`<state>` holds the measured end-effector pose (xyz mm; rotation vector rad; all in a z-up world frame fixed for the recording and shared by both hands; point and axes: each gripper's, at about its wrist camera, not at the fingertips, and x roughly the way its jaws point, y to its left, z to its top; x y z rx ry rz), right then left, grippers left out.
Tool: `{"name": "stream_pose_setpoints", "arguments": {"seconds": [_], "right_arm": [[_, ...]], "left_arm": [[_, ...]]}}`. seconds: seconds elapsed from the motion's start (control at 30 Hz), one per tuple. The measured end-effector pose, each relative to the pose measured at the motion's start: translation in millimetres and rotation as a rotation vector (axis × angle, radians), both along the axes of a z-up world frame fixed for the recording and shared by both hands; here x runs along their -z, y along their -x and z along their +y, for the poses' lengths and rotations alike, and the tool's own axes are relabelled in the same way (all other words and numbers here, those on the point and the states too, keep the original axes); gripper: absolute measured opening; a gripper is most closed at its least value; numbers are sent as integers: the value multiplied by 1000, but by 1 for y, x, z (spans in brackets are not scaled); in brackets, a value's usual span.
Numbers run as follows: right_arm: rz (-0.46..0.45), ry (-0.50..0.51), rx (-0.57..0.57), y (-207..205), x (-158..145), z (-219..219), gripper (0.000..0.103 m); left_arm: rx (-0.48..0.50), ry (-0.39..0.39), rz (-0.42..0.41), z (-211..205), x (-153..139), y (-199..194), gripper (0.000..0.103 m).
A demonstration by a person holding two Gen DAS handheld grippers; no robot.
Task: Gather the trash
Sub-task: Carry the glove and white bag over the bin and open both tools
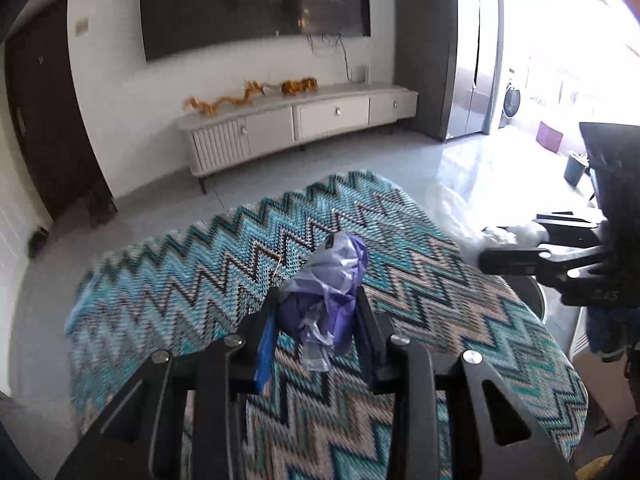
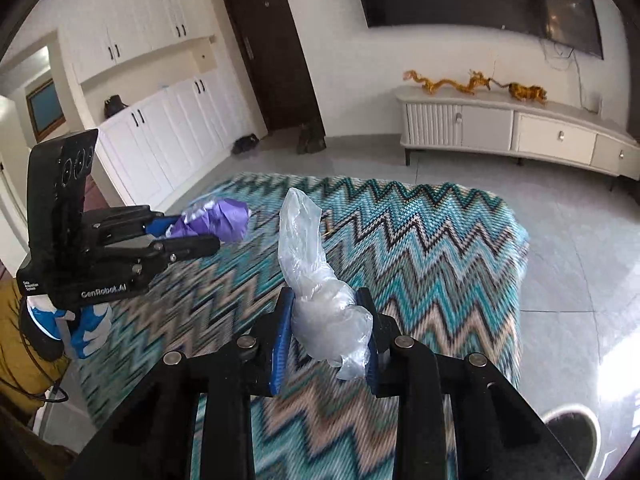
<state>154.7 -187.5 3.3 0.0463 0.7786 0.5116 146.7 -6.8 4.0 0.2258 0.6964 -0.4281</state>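
Note:
My left gripper [image 1: 316, 300] is shut on a crumpled purple plastic bag [image 1: 332, 280] and holds it above the zigzag-patterned cloth [image 1: 420, 280]. It also shows at the left of the right wrist view [image 2: 208, 232], with the purple bag [image 2: 220, 220] at its tip. My right gripper [image 2: 326, 300] is shut on a crumpled clear plastic bag [image 2: 316, 276] above the same cloth [image 2: 440, 240]. In the left wrist view the right gripper [image 1: 496, 248] enters from the right edge with the clear plastic [image 1: 460, 208] beside it.
The cloth-covered table stands on a grey tiled floor [image 1: 140, 216]. A white TV cabinet [image 1: 296, 120] with gold ornaments stands against the far wall under a television. A round bin rim [image 2: 568, 424] shows at the lower right. White cupboards [image 2: 160, 120] line the left.

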Motion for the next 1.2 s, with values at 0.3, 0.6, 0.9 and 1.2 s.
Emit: {"name": "stream_pose_setpoints", "arguments": {"seconds": [0.3, 0.6, 0.9, 1.2], "right_arm": [[-90, -3, 83, 111, -38, -39, 30], [-97, -28, 253, 163, -30, -115, 30], [-12, -59, 451, 164, 23, -213, 30], [180, -65, 648, 130, 119, -314, 31]], "left_arm": [[54, -67, -118, -36, -33, 93, 32], [137, -99, -113, -95, -34, 118, 32], [267, -77, 79, -205, -5, 74, 33], [390, -86, 258, -338, 63, 30, 34]]}}
